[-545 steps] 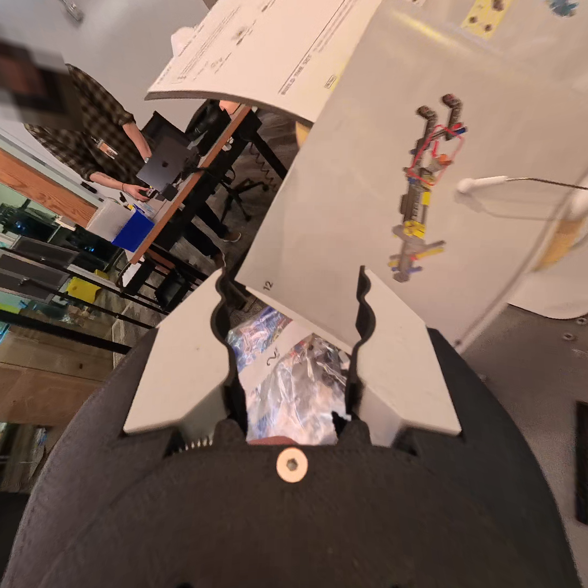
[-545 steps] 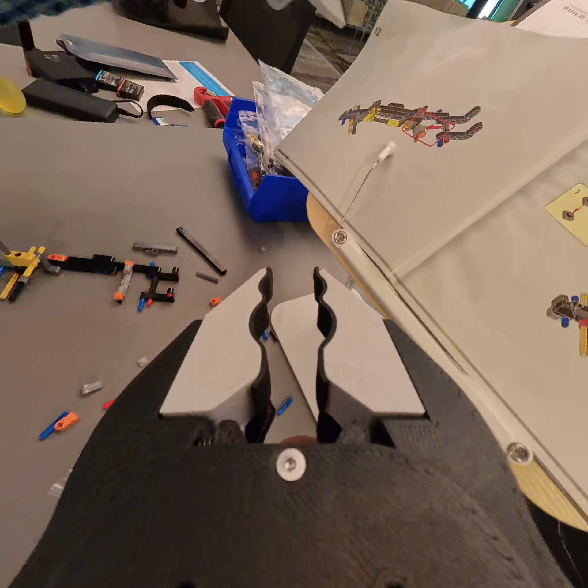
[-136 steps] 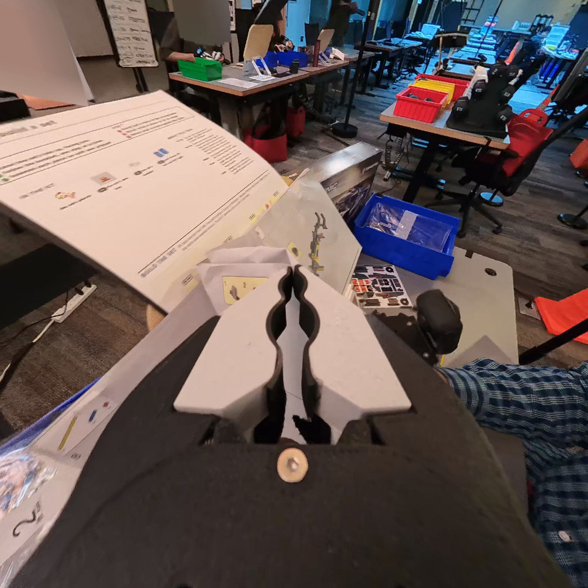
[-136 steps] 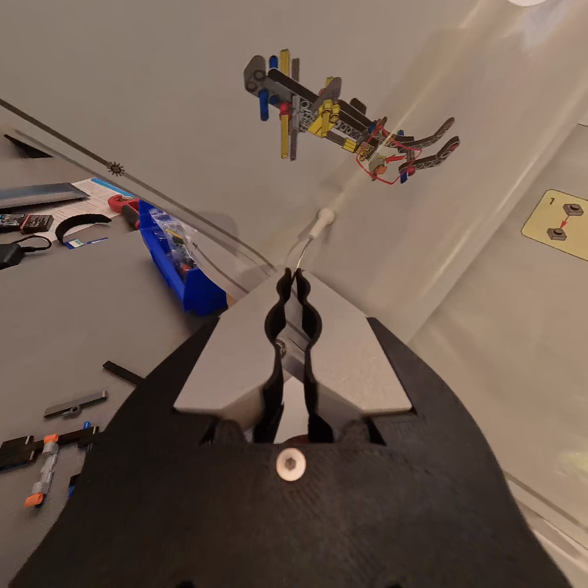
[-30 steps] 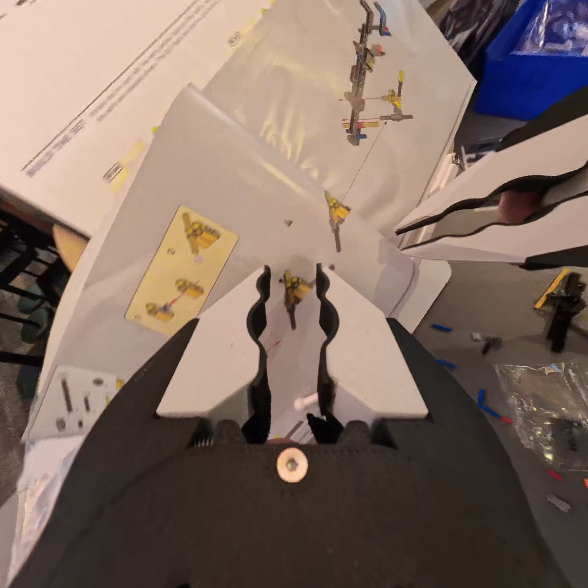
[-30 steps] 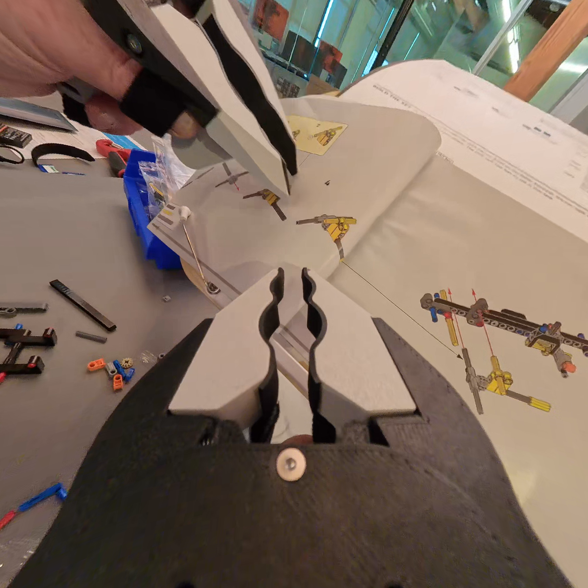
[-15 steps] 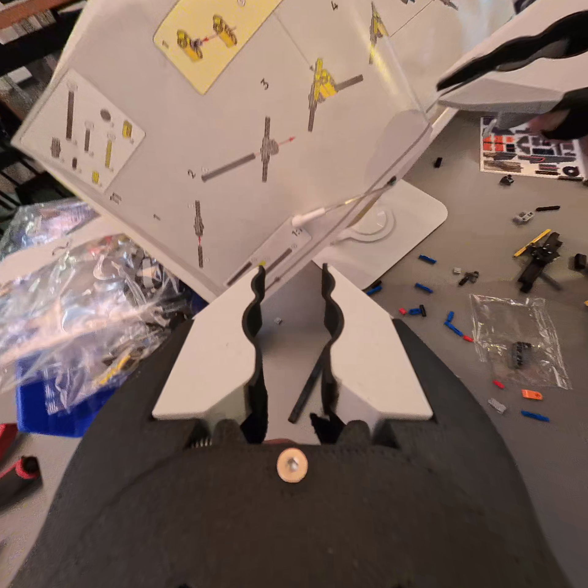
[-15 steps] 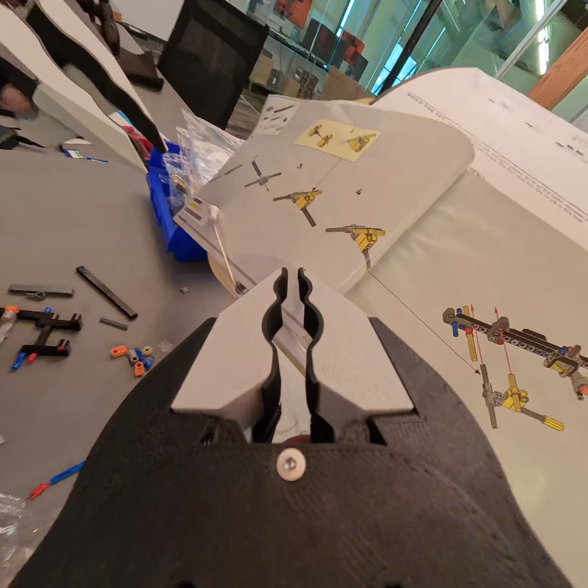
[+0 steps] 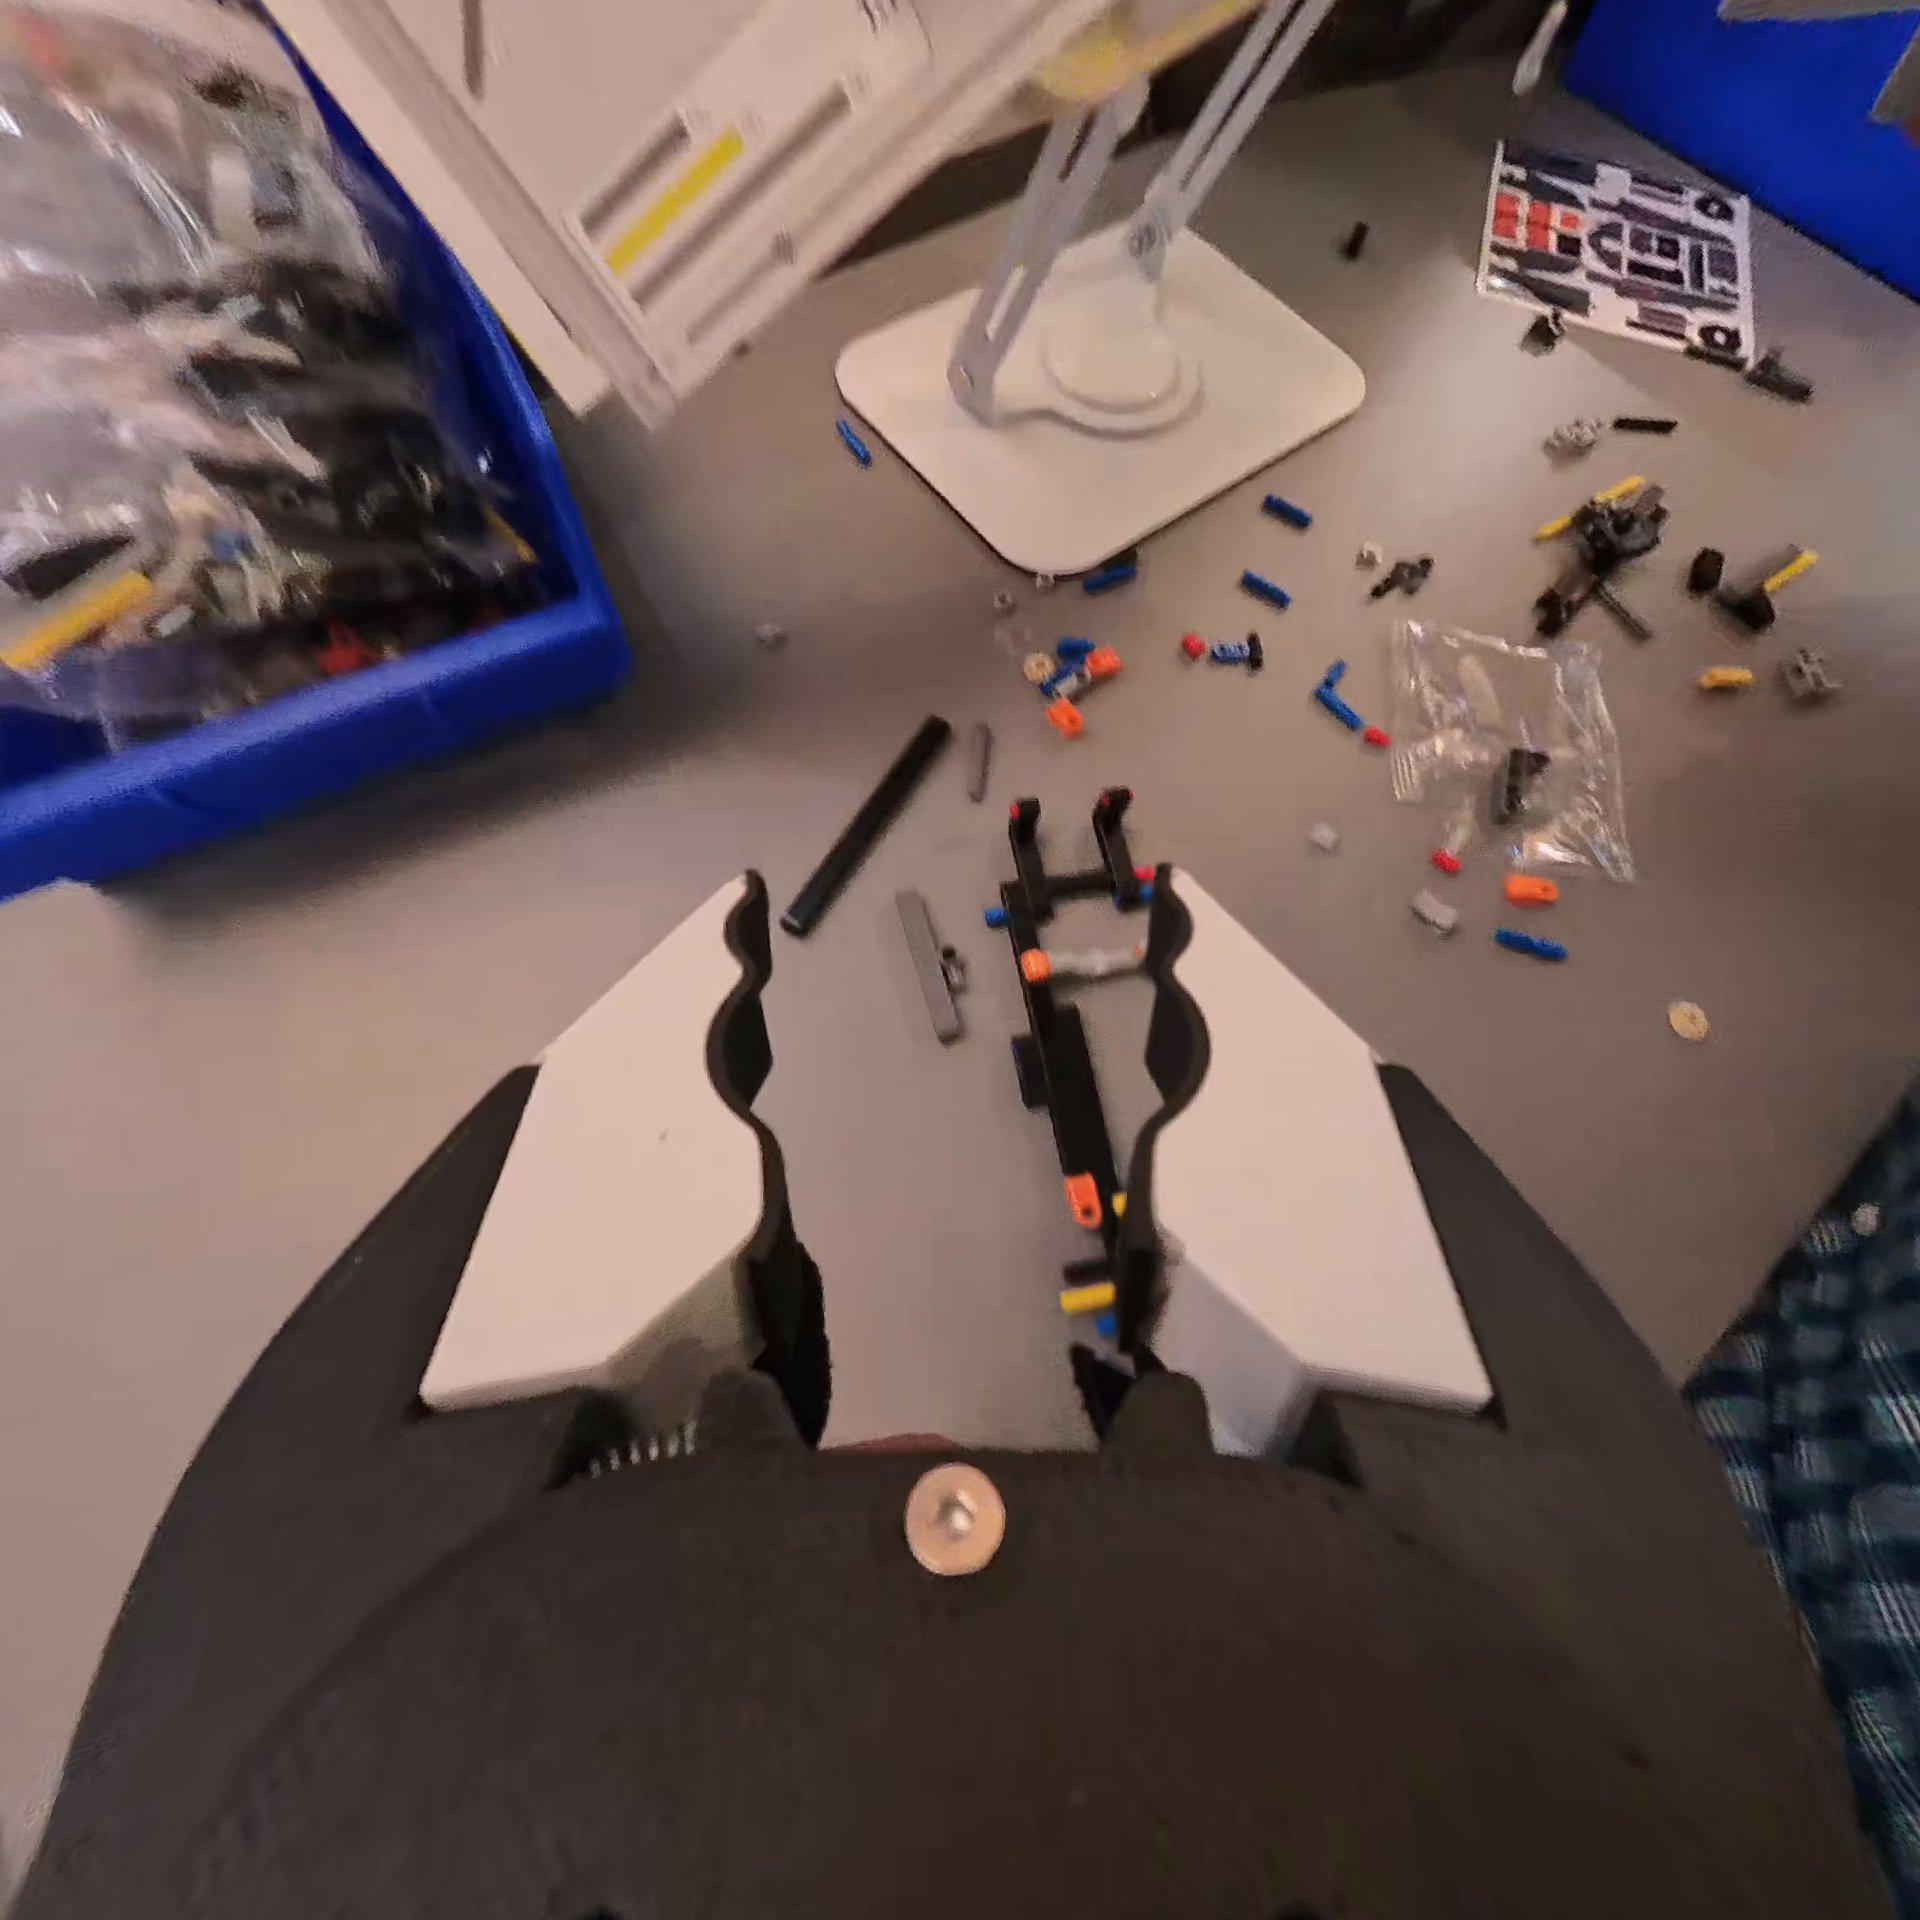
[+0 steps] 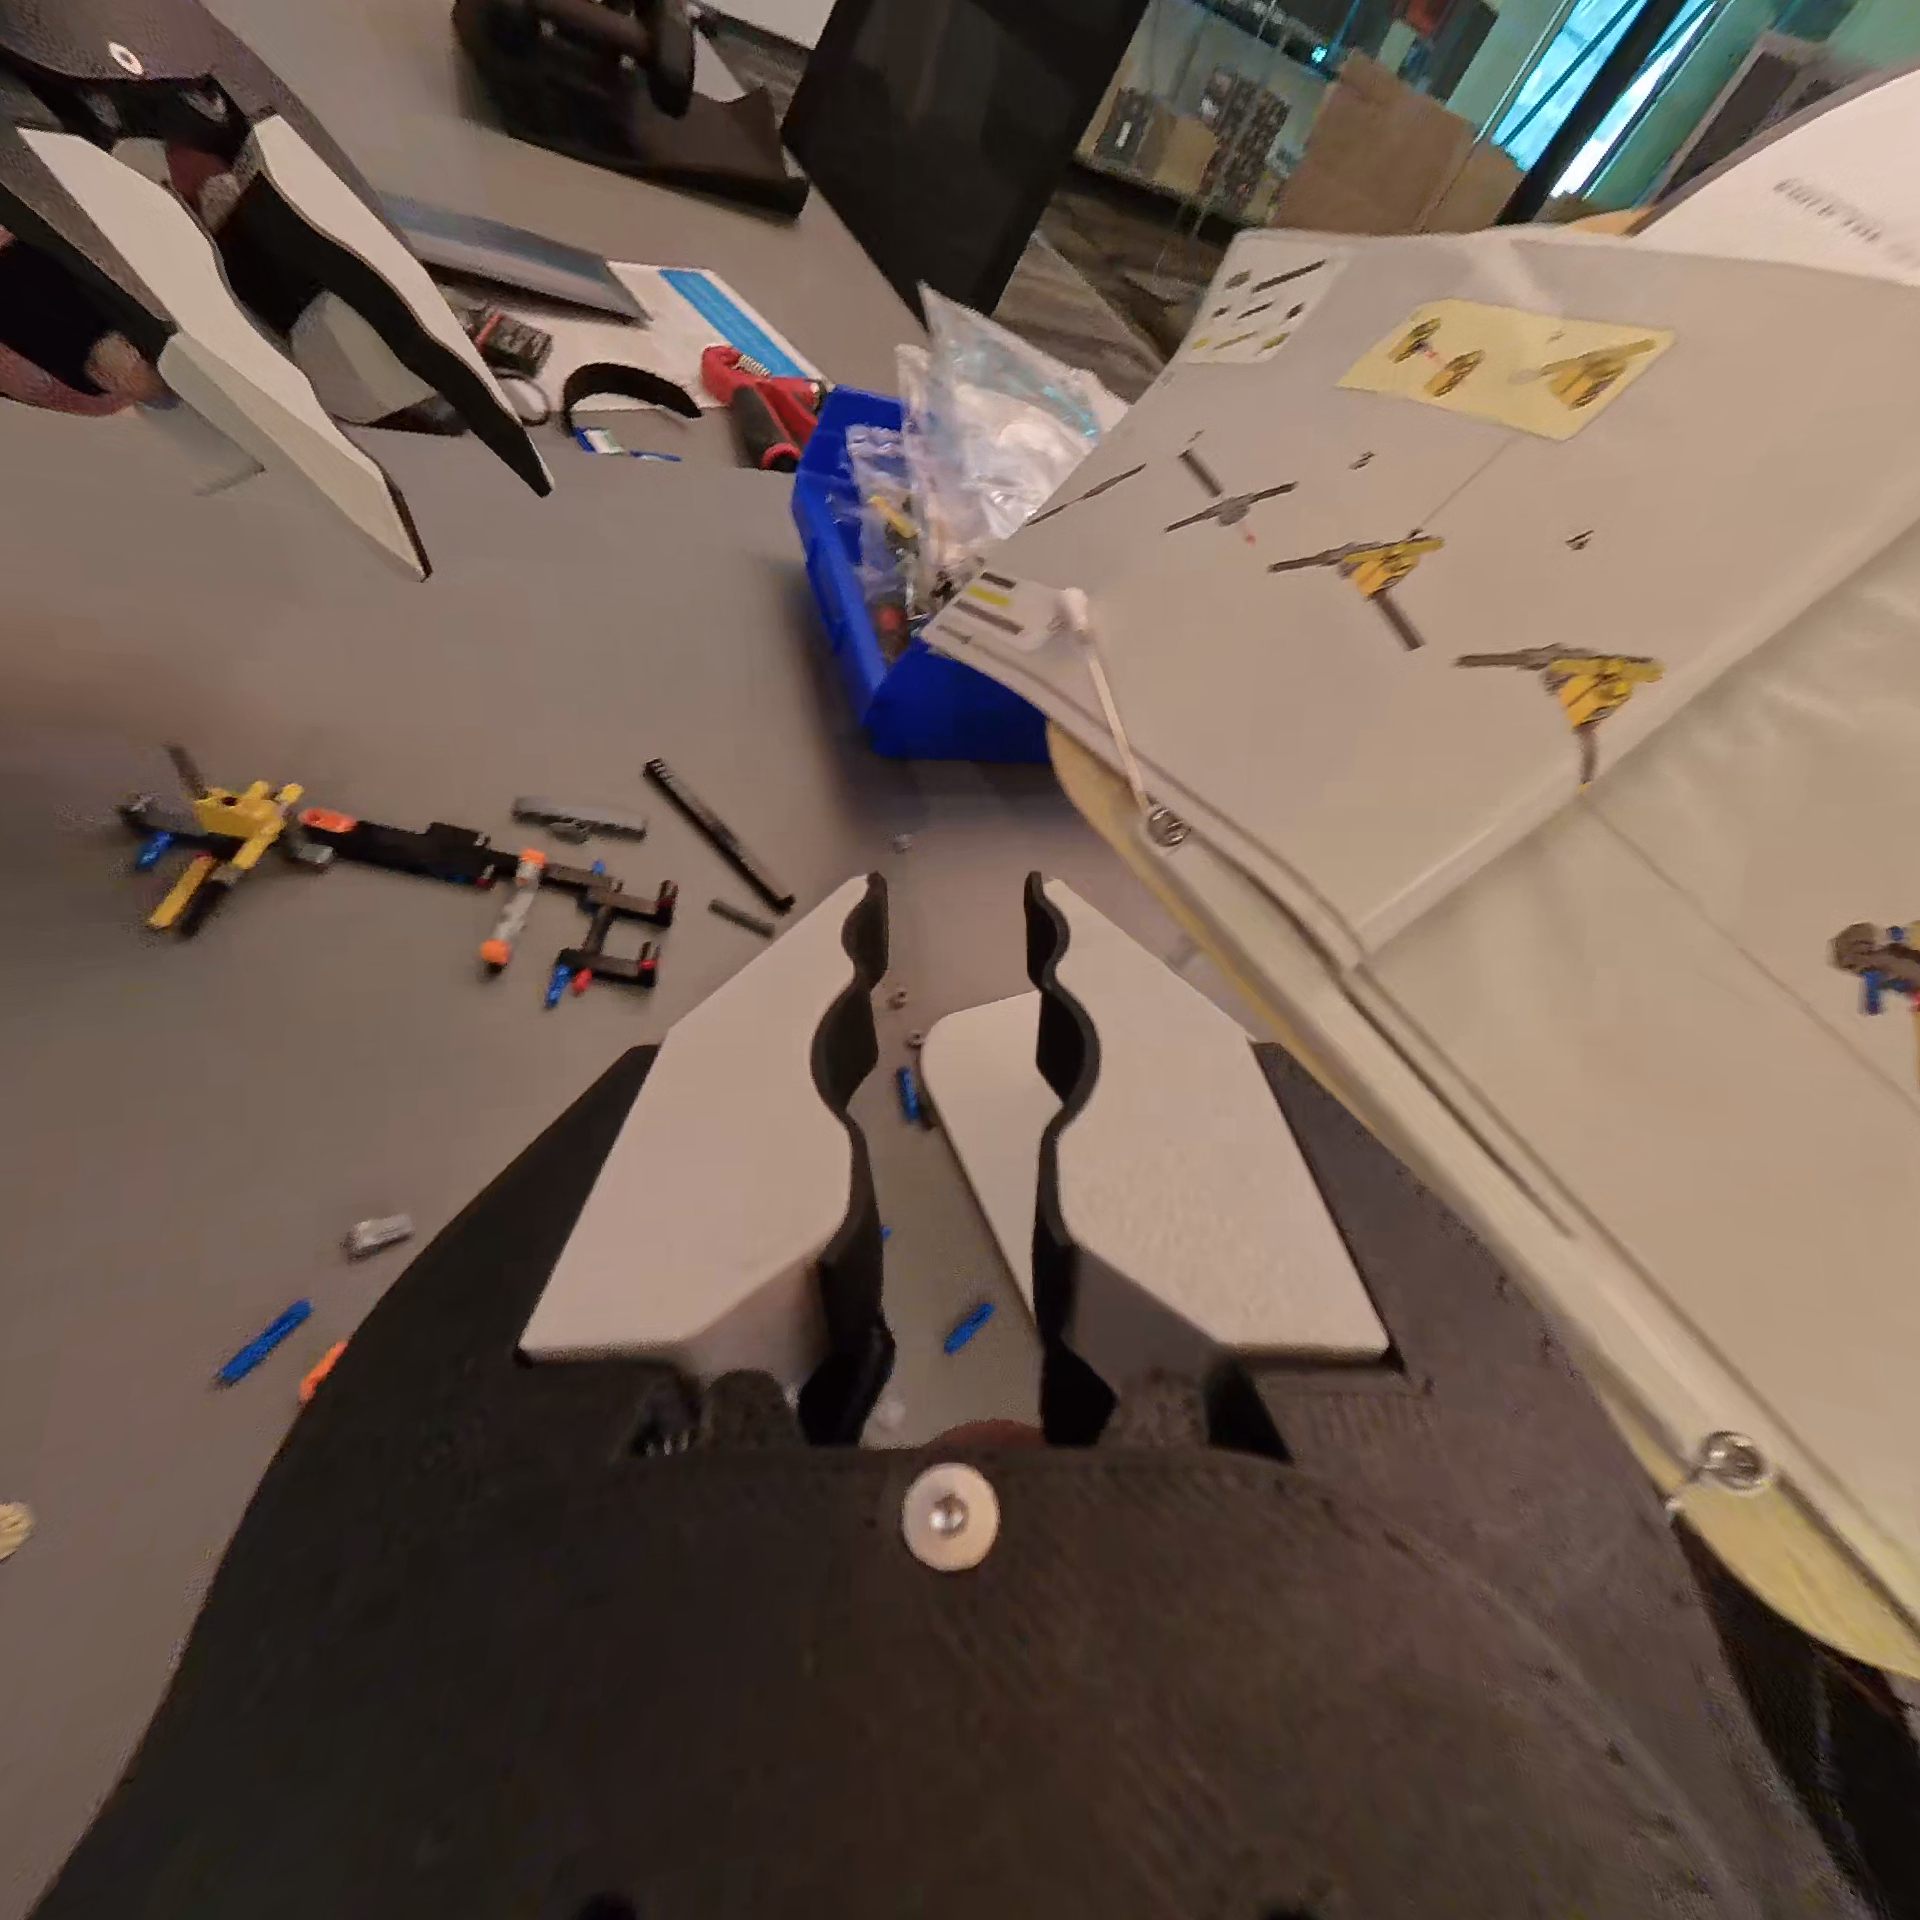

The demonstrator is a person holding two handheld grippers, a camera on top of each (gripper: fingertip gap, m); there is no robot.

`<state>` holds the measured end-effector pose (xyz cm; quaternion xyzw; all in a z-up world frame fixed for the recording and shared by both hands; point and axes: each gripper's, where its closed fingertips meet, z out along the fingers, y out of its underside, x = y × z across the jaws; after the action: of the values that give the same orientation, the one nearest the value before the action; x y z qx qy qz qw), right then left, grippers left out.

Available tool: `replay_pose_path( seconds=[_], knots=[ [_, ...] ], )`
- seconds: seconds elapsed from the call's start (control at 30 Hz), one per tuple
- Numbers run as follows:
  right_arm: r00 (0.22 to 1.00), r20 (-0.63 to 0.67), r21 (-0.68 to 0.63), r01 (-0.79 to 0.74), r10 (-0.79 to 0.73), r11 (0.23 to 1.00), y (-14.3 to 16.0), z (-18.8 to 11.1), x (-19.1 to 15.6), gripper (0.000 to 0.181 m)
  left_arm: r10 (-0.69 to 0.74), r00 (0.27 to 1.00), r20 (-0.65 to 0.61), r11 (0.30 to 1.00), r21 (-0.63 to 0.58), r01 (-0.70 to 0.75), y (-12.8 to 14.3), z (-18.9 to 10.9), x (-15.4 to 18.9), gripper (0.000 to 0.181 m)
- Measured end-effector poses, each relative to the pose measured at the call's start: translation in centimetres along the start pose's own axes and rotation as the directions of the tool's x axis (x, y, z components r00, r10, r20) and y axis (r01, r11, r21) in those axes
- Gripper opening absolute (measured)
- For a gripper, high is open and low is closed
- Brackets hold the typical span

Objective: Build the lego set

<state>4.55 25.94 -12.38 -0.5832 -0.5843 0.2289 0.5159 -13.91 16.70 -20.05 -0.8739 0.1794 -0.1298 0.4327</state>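
A long black lego assembly point(image 9: 1060, 1039) with orange, blue and yellow pins lies on the grey table. My left gripper point(image 9: 954, 883) is open and empty just above it, with the assembly between the fingers, close to the right one. The right wrist view shows the same assembly point(image 10: 416, 862) at left and my left gripper point(image 10: 478, 525) above the table. My right gripper point(image 10: 954, 888) is open and empty over the white stand base point(image 10: 977, 1101). The instruction booklet point(image 10: 1455, 675) is open on the stand at right.
A blue bin point(image 9: 312, 727) with bagged parts stands at left. A black beam point(image 9: 868, 821), a grey beam point(image 9: 930, 966), a clear bag point(image 9: 1507, 748), a small yellow-black subassembly point(image 9: 1590, 540), a sticker sheet point(image 9: 1621, 249) and loose pins lie around the stand base point(image 9: 1101, 416). My right fingertips sit around 25 centimeters from my left ones. My right gripper's tips are some 25 centimeters from the small yellow-black subassembly point(image 9: 1590, 540).
My left gripper has swung down from the booklet to over the assembly and opened wider. My right gripper has drawn back from the booklet and opened from nearly shut.
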Motion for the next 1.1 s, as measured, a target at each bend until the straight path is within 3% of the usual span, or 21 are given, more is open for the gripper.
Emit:
replay_pose_path(
  seconds=[0.23, 0.47, 0.77, 1.1],
  knots=[
    [0.992, 0.116, -0.097, -0.043, 0.054, 0.994, 2.0, 0.0, -5.6, 0.024, -0.009, 0.999, -0.053, 0.990, -0.142, 0.001, 7.6, -0.7, 3.0, 0.072],
    [0.976, 0.156, -0.157, -0.128, 0.152, 0.979, 3.7, -1.2, -8.9, 0.026, -0.030, 0.997, -0.068, 0.980, -0.199, 0.016, 11.9, -0.8, 4.7, 0.069],
    [0.952, 0.151, -0.166, -0.243, 0.268, 0.956, 6.0, -2.9, -12.4, 0.025, -0.027, 0.996, -0.081, 0.961, -0.278, 0.003, 14.7, -0.4, 5.1, 0.060],
    [0.954, 0.172, -0.179, -0.214, 0.244, 0.960, 7.0, -3.2, -14.2, 0.025, -0.026, 0.997, -0.070, 0.949, -0.315, 0.003, 15.8, 0.1, 5.0, 0.032]
  ],
)
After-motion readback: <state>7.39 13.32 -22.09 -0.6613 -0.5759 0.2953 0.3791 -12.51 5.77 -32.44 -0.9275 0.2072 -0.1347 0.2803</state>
